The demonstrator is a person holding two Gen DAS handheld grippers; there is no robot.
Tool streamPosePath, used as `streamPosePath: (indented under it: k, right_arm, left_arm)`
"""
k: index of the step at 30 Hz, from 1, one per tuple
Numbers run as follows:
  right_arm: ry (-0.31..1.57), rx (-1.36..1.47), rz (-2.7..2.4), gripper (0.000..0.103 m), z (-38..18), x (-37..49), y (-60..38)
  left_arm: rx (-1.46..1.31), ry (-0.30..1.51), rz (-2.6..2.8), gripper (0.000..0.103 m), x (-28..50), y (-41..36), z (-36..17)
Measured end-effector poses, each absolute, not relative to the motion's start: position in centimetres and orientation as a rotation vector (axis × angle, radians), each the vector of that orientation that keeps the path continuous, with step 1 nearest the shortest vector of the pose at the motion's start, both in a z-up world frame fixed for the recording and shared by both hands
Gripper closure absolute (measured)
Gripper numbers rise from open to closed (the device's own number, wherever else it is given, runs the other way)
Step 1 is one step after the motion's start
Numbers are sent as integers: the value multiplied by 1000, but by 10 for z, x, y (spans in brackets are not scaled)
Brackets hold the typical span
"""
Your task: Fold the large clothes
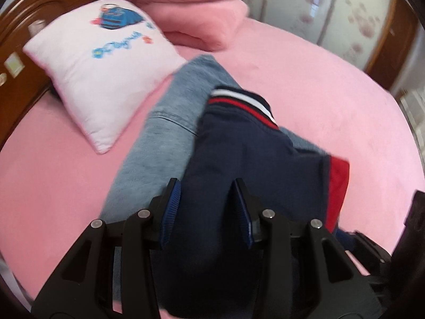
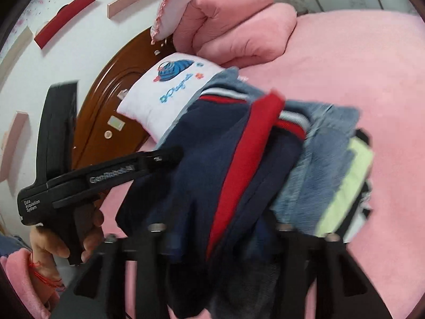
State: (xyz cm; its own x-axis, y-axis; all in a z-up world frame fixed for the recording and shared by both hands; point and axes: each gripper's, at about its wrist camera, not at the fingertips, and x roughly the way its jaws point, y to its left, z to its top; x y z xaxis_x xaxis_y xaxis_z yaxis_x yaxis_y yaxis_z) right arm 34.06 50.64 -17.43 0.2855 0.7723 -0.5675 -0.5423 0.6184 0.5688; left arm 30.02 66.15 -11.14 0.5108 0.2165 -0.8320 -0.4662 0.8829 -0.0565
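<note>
A navy garment [image 1: 239, 159] with red and white stripes lies bunched on the pink bed [image 1: 332, 101], on top of a grey-blue garment [image 1: 164, 133]. My left gripper [image 1: 206, 207] has its blue pads on either side of a thick fold of the navy cloth and is shut on it. In the right wrist view the navy garment [image 2: 186, 186] drapes over my right gripper [image 2: 220, 228] and hides its fingers. A hand [image 2: 50, 244] holds the left gripper [image 2: 170, 156], whose tip is buried in the cloth's left edge.
A white printed pillow [image 1: 101, 66] leans on the wooden headboard [image 1: 24, 26]. A folded pink quilt [image 1: 199, 13] sits behind it. A pale green item [image 2: 350, 180] lies under the grey-blue garment [image 2: 318, 172]. Open pink bed sheet [image 2: 358, 53] stretches to the right.
</note>
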Motion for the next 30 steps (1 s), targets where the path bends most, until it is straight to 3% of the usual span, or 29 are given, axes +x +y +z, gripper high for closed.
streamPosePath:
  k: [6,10,13,15,20,30]
  right_arm:
    - [857,378,780,13,-148,332,418]
    - [931,411,620,11,-159,312,345]
    - [979,421,464,9,-171,279,274]
    - [1018,430,378,3,-181,245,215]
    - [1182,383,192,2,-197,157,69]
    - [1332,257,25,0,-126,-12,-124]
  left_arm:
    - [-389,877,653,64,255,627,-79]
    - [-512,815,722,51,195,566,-72]
    - [-593,804,748,50,138,499,-86]
    - [-627,871,707,50,105,448,-103]
    - [-616,1080,528,50,39,320,-127]
    - [-530,1211,270,50,-20,132,-89]
